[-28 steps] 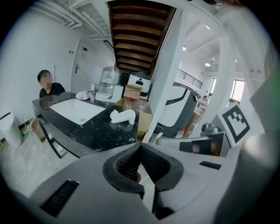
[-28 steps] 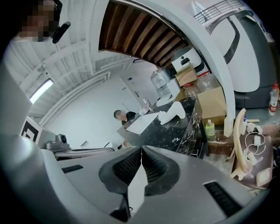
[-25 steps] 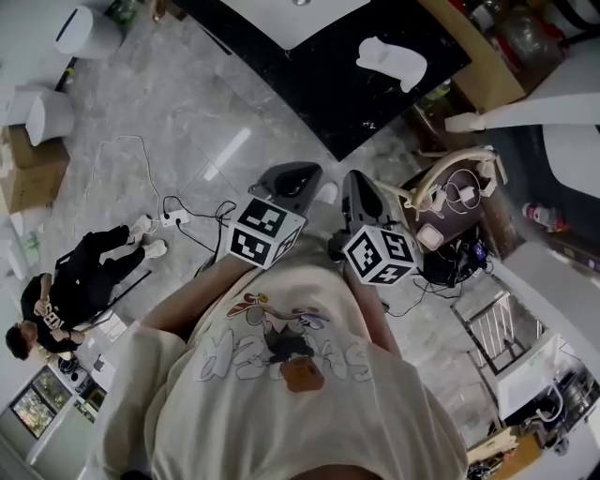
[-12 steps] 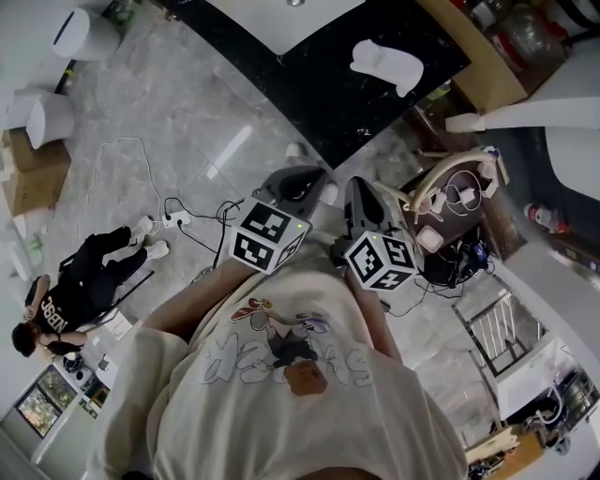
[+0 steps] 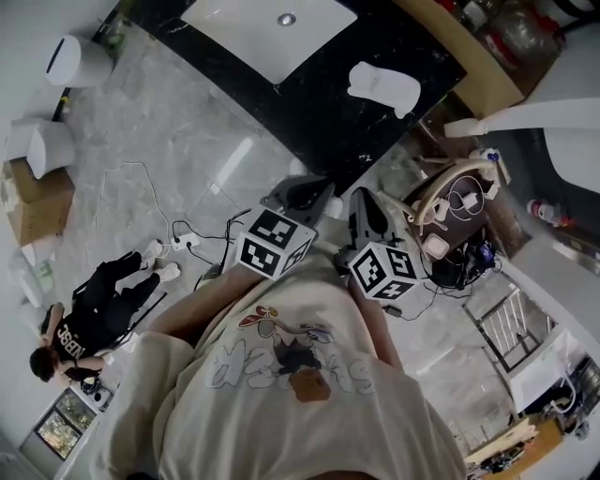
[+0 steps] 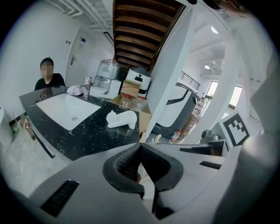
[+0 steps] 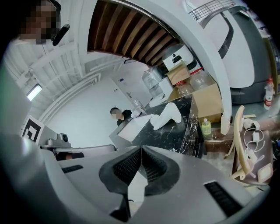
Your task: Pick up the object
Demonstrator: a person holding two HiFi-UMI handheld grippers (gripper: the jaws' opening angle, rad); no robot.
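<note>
The white, animal-shaped object (image 5: 382,86) lies on the black marble counter (image 5: 319,103), to the right of the sink. It also shows in the left gripper view (image 6: 121,119) and in the right gripper view (image 7: 166,116), well ahead of the jaws. My left gripper (image 5: 298,189) and right gripper (image 5: 362,201) are held side by side in front of the person's chest, over the floor and short of the counter edge. The jaws of the left gripper (image 6: 140,147) and of the right gripper (image 7: 141,149) are both shut, with nothing between them.
A white sink (image 5: 267,28) is set into the counter. Cables and a power strip (image 5: 183,242) lie on the marble floor, where a person (image 5: 98,305) sits at the left. A curved wooden chair (image 5: 455,183) with clutter stands at the right. Cardboard boxes (image 6: 131,89) sit behind the counter.
The head view now shows more of the counter and the sink. Both grippers have kept close to the chest and have stayed shut.
</note>
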